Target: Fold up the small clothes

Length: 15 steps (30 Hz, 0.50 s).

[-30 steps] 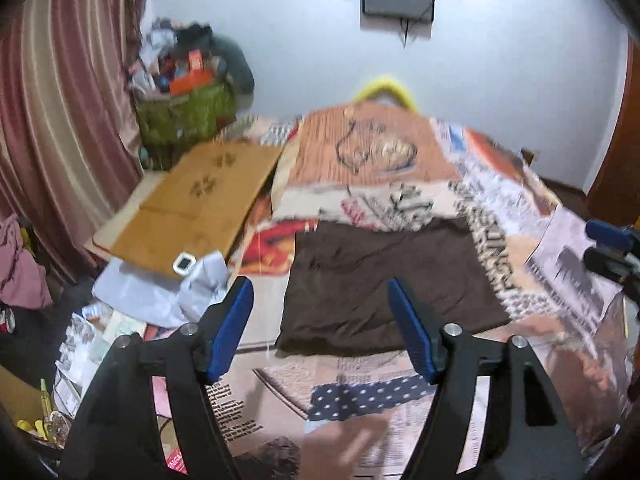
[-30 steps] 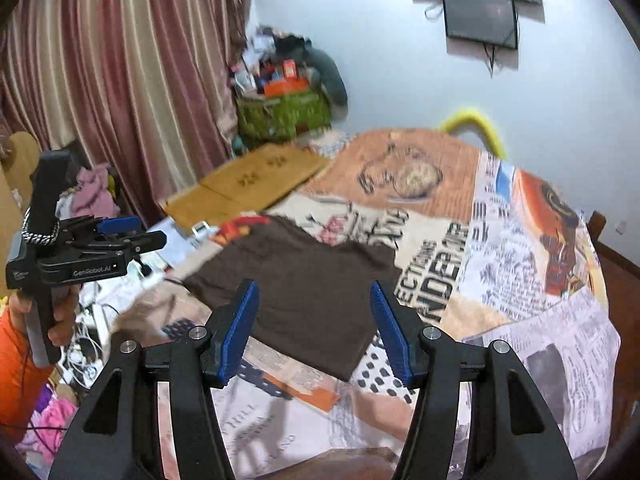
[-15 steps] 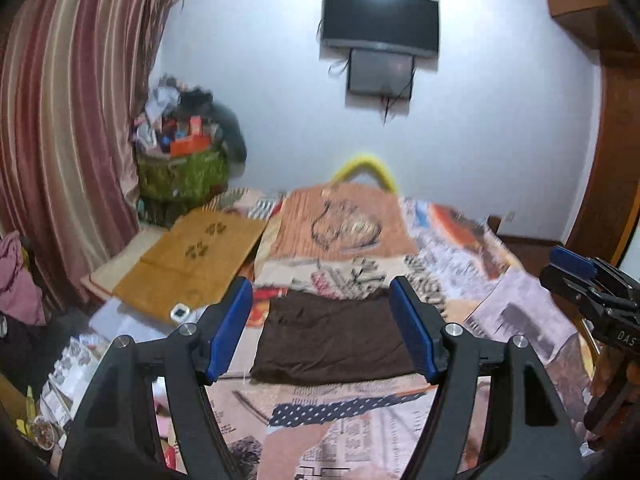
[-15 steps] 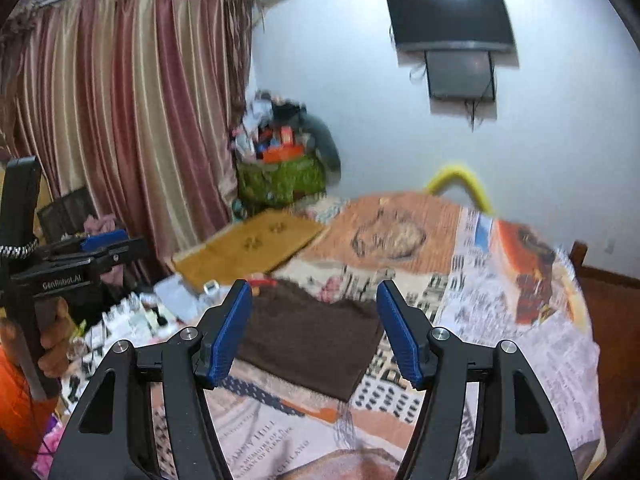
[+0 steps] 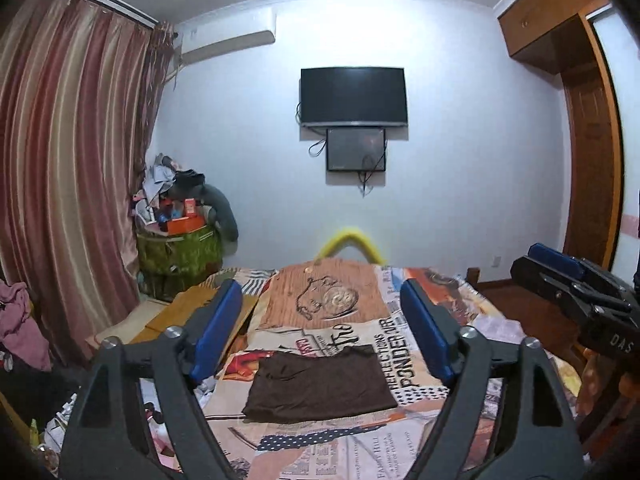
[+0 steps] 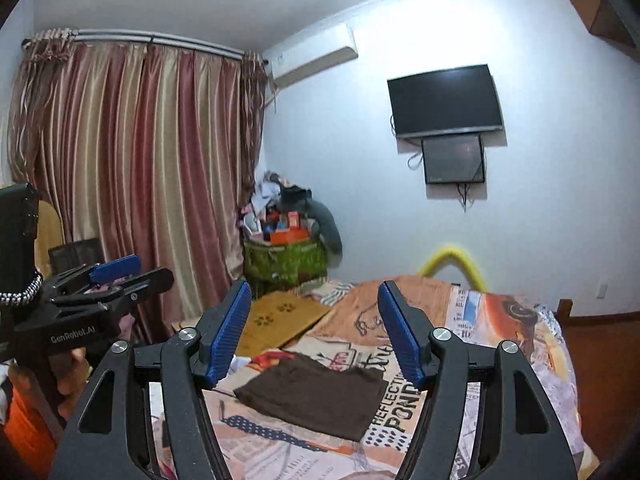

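A small dark brown garment lies folded flat as a rectangle on the patterned bedspread; it also shows in the right wrist view. My left gripper is open and empty, held well above and back from the garment. My right gripper is open and empty too, also raised away from it. The right gripper shows at the right edge of the left wrist view, and the left gripper at the left of the right wrist view.
Brown cardboard lies at the bed's left side. A green bag heaped with clutter stands by the striped curtain. A TV hangs on the far wall. A wooden wardrobe is on the right.
Both grippers have risen and pulled back from the bed, so the garment looks smaller and farther away. The garment has stayed flat where it was.
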{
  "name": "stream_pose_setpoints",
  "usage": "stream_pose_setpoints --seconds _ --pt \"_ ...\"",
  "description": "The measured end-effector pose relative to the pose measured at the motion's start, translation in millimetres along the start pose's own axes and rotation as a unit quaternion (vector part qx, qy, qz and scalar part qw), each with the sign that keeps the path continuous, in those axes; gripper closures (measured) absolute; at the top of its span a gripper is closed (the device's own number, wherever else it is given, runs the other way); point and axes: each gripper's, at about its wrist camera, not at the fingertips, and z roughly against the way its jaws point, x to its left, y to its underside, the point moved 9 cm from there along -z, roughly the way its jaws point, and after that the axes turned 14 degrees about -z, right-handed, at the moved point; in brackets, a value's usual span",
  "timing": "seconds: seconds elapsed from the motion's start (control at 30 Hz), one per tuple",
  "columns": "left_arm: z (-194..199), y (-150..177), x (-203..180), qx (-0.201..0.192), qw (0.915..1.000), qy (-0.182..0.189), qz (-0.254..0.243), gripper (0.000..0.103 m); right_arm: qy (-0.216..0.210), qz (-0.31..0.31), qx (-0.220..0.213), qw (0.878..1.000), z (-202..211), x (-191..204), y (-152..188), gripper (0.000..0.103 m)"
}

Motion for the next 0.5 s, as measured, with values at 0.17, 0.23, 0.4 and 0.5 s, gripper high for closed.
stream_pose_setpoints --seconds 0.17,0.23,0.4,0.5 --pt "10.8 -2.5 -1.2 -0.008 0.9999 -0.012 -0.001 0.004 0.011 -0.014 -0.014 1.000 6.2 -0.2 0.5 0.024" --pt "13.4 -1.3 -2.3 -0.009 0.9999 -0.009 0.001 0.002 0.013 -0.023 -0.016 1.000 7.0 -1.3 1.8 0.019" --pt "14.1 1.2 -5.0 -0.005 0.9999 -0.009 0.000 0.000 0.033 -0.020 -0.019 0.999 9.0 -5.0 0.4 0.004" --pt "15.1 2.3 -5.2 -0.004 1.0000 -0.008 0.004 0.000 0.040 -0.013 -0.029 0.999 17.8 -3.1 -0.5 0.000"
